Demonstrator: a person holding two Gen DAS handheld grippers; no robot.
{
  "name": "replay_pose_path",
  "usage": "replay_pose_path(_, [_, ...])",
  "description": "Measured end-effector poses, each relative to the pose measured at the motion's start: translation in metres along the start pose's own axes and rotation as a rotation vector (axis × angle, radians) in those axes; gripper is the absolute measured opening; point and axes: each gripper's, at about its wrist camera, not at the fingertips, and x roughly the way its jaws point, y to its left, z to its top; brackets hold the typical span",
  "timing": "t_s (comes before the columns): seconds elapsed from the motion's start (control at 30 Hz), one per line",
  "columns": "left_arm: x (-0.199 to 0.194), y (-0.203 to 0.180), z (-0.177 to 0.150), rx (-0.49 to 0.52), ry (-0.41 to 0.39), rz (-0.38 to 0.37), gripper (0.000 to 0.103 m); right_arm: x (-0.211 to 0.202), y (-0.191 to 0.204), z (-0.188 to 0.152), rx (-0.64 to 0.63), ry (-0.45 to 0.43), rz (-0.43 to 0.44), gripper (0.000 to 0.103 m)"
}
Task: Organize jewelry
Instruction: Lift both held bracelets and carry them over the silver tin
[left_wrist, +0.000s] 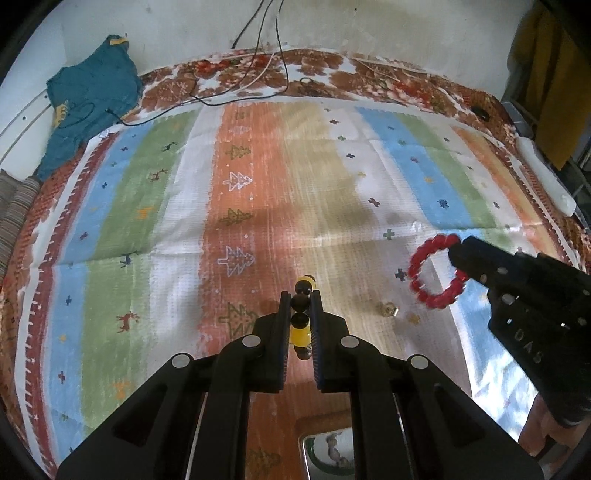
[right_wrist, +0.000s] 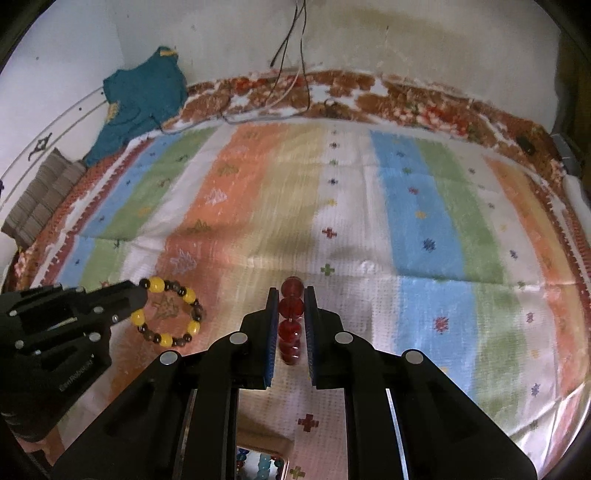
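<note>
My left gripper (left_wrist: 300, 301) has its fingers pinched on a bracelet of yellow and dark round beads (left_wrist: 301, 325), seen edge-on low in the centre of the left wrist view; in the right wrist view the same bracelet (right_wrist: 170, 313) shows as a full loop at lower left, hanging from that gripper's (right_wrist: 138, 297) tips. My right gripper (right_wrist: 291, 301) pinches a bracelet of glossy red beads (right_wrist: 291, 325), edge-on between the blue pads (right_wrist: 273, 332); from the left wrist view it (left_wrist: 436, 272) is a red ring at the right edge. Below both lies a striped woven cloth in orange, white, blue and green (left_wrist: 236, 206). A small metallic piece (left_wrist: 388, 308) rests on it right of centre. A teal garment (left_wrist: 88, 96) sits upper left, and dark cables (left_wrist: 258, 55) trail down the wall at top.
</note>
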Motion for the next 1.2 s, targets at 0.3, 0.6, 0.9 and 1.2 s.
replay_pose_path(0.3, [-0.035,-0.003,-0.007,-0.003,-0.062,-0.033,0.009,-0.028,0.004,-0.01,-0.002,-0.036,0.026,0.014])
replay_pose_path(0.6, [-0.062,-0.01,-0.019,0.007,-0.101,-0.076,0.009,-0.05,0.012,-0.02,-0.03,-0.066,0.035,0.014])
replay_pose_path(0.9, [-0.08,-0.021,-0.031,0.056,-0.138,-0.049,0.01,-0.065,0.016,-0.031,-0.059,-0.096,0.015,0.014])
replay_pose_path(1.2, [-0.091,-0.025,-0.042,0.072,-0.147,-0.049,0.01,-0.081,0.017,-0.04,-0.059,-0.12,0.024,0.014])
